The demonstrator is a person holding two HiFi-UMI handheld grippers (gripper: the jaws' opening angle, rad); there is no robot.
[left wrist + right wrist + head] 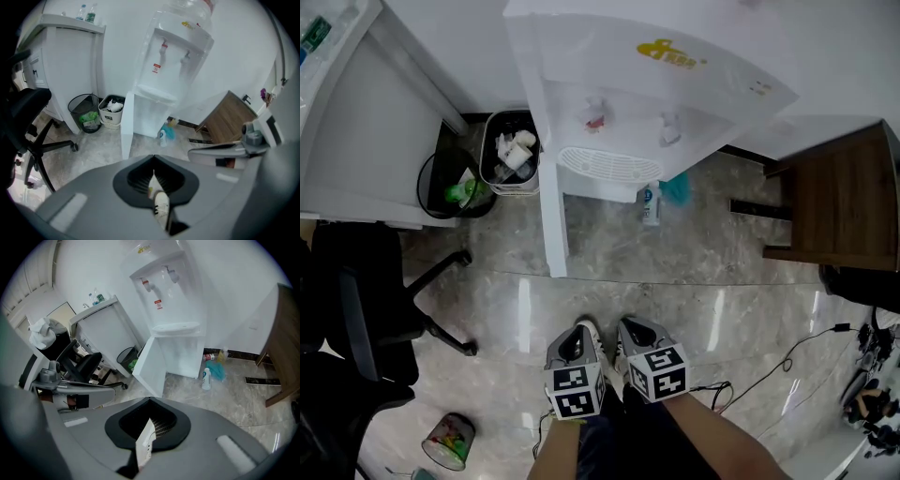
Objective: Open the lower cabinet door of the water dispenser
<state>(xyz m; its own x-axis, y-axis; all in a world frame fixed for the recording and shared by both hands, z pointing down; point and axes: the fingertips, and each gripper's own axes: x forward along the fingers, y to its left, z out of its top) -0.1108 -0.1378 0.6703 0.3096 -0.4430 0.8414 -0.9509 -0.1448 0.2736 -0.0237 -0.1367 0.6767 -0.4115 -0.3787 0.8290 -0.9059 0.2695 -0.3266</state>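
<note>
The white water dispenser point(647, 84) stands against the wall, and its lower cabinet door point(551, 216) is swung out to the left, edge-on toward me. The door point(126, 124) also shows in the left gripper view, and in the right gripper view the door point(151, 364) stands wide. My left gripper point(581, 330) and right gripper point(633, 325) sit side by side close to my body, well short of the dispenser. Both are shut with nothing held. The left gripper point(153, 176) and right gripper point(149, 420) show only floor and a shoe through their slits.
A black waste bin point(450, 178) and a white bin point(511, 155) stand left of the dispenser. A spray bottle point(651, 204) and a teal cloth point(677, 189) lie at its foot. A wooden cabinet point(848, 202) is at right, an office chair point(366, 309) at left, a cable point(778, 361) on the floor.
</note>
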